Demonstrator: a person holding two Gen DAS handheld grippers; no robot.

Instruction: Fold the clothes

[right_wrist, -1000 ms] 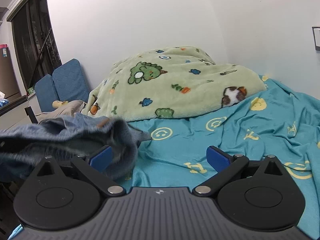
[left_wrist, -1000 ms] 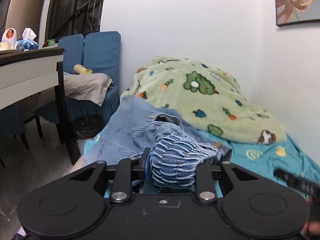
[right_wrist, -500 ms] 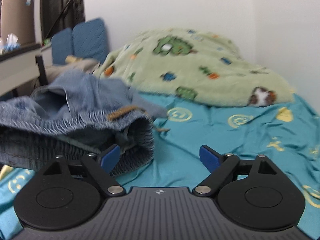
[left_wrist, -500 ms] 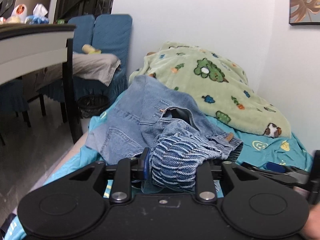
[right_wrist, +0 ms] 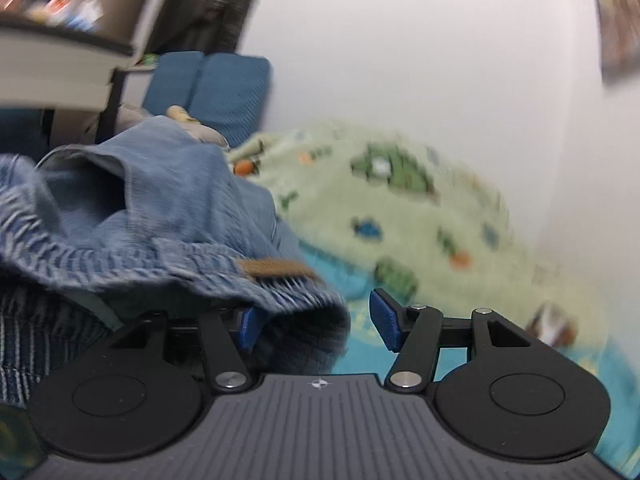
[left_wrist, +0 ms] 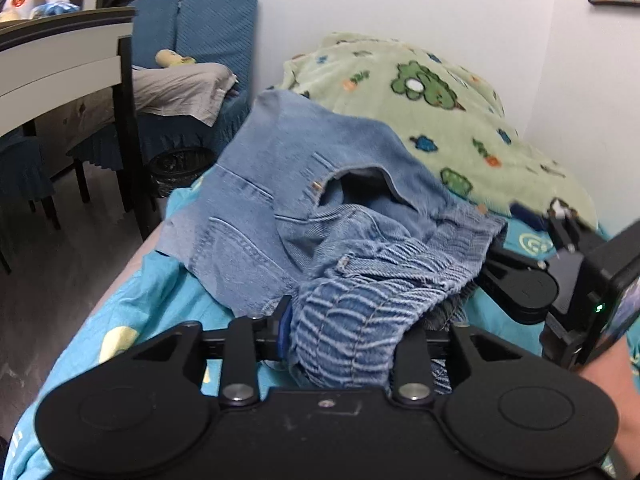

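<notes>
Early in the fold: left gripper (left_wrist: 344,332) clamped on faded blue denim jeans' (left_wrist: 304,208) elastic waistband, right gripper (right_wrist: 316,324) half-open around it, needing closure, then spreading near teal bedsheet's (left_wrist: 132,304) left edge.

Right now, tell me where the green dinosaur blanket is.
In the left wrist view the green blanket lies heaped at the far end of the bed against the white wall, right behind the jeans.
</notes>
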